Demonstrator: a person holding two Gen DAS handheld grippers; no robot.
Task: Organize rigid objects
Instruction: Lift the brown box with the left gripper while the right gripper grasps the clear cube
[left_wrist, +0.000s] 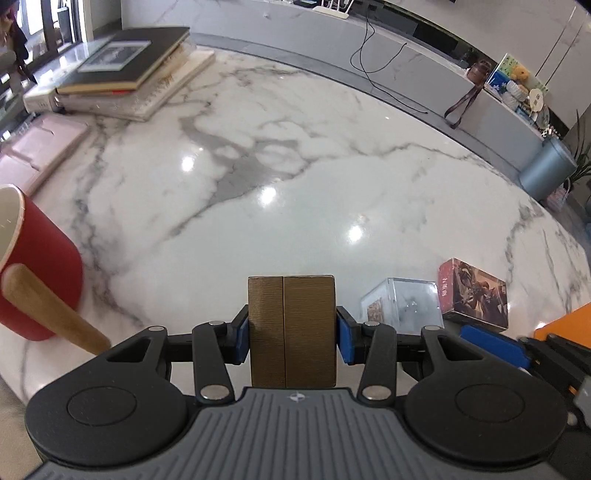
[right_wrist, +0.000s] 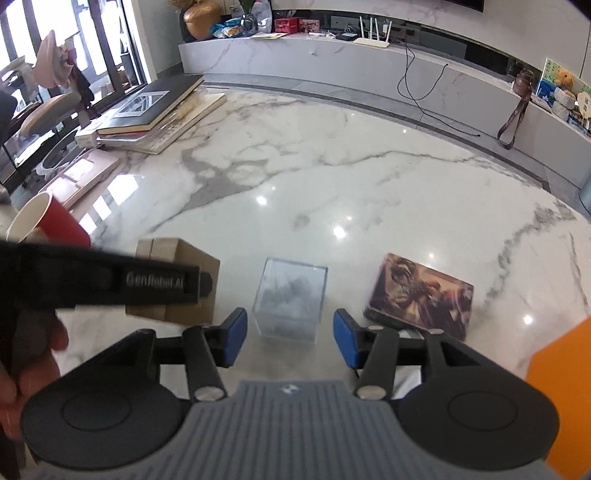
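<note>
Held block: the left gripper (left_wrist: 291, 328) clamps a brown, ridged rectangular block with a centre seam (left_wrist: 291, 328) by its side faces, above the white marble tabletop (left_wrist: 295, 166); it looks stiff and grippy.
Right gripper (right_wrist: 290, 338): jaws apart, empty, just short of the clear plastic cube box (right_wrist: 290, 301).
Cube box: likely light, slick, scratch-prone; contents unclear; best gripped on opposite walls.
Red mug with wooden handle (left_wrist: 33, 266): interior hidden.
Printed card box (right_wrist: 419, 295): closed, lying flat.

Both grippers (left_wrist: 291, 332) (right_wrist: 290, 338) have black linkage arms, blue pads (right_wrist: 234, 336), silver pivot screws, ribbed grey bodies.
</note>
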